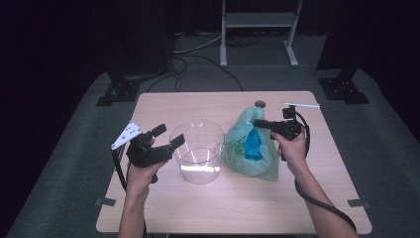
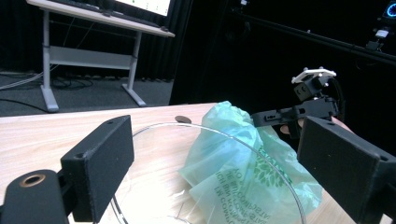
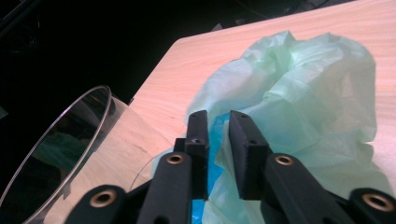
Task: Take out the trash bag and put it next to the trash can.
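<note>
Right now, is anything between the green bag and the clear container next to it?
Nothing visible stands between them. The green bag lies right beside the clear container on the table, with the right gripper at the bag's top edge.

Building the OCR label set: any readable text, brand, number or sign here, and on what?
Green plastic bag: dark green print beside a tree logo, seen mirrored through the film; no word reads with certainty.
Screen on the far desk: marks too small to read.
Nothing else carries text.
</note>
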{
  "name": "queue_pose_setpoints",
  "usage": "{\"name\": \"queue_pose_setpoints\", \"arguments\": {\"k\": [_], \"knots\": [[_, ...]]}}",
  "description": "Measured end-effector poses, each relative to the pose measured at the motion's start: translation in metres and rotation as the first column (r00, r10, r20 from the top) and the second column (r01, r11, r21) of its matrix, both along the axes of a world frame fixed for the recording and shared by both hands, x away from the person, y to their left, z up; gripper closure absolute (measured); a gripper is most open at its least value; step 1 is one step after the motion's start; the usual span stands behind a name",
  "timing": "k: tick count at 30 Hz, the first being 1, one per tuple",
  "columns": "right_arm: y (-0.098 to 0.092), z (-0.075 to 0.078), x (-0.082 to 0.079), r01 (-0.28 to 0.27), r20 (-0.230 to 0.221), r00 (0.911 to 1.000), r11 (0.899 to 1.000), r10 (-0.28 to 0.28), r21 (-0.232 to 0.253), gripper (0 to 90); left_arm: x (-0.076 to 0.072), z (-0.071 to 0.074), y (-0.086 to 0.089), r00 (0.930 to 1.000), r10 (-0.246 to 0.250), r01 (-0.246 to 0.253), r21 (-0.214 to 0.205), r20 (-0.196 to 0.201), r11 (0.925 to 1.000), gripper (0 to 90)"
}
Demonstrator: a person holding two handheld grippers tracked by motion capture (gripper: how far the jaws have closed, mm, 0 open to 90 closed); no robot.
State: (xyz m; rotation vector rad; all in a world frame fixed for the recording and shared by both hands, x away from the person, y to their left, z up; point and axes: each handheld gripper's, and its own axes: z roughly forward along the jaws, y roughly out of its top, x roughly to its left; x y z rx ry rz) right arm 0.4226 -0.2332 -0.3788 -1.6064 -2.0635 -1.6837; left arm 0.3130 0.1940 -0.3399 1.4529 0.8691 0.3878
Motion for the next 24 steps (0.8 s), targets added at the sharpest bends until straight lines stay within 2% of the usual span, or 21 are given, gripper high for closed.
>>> {"name": "queue_pose_setpoints", "arguments": {"k": [2,9,12,14,24], "knots": [[-0.003,0.001,-0.001,0.005,0.012,0.9999,1.0,-0.005,0.005,74.2,0.0,0.0,0.0,1.0,0.001,-0.001,-0.002,-0.001,1.0,9.8],[-0.015,0.006,-0.006,0.059,0.072,0.9956,0.998,-0.06,0.019,54.3,0.0,-0.001,-0.001,1.0,-0.001,0.001,0.001,-0.003,1.0,9.8],[-0.021,0.007,-0.009,0.084,0.085,0.9927,0.996,-0.085,0.016,51.6,0.0,-0.001,-0.001,0.9999,-0.015,0.015,-0.012,-0.001,0.9998,9.8],[-0.026,0.007,-0.012,0.1,0.09,0.9906,0.994,-0.103,0.033,50.6,0.0,-0.001,-0.002,0.9998,-0.02,0.02,-0.014,0.006,0.9997,9.8],[-0.041,0.006,-0.021,0.128,0.121,0.9841,0.991,-0.13,0.025,47.8,0.002,-0.003,-0.004,0.9998,-0.017,0.017,0.001,-0.006,0.9999,9.8]]}}
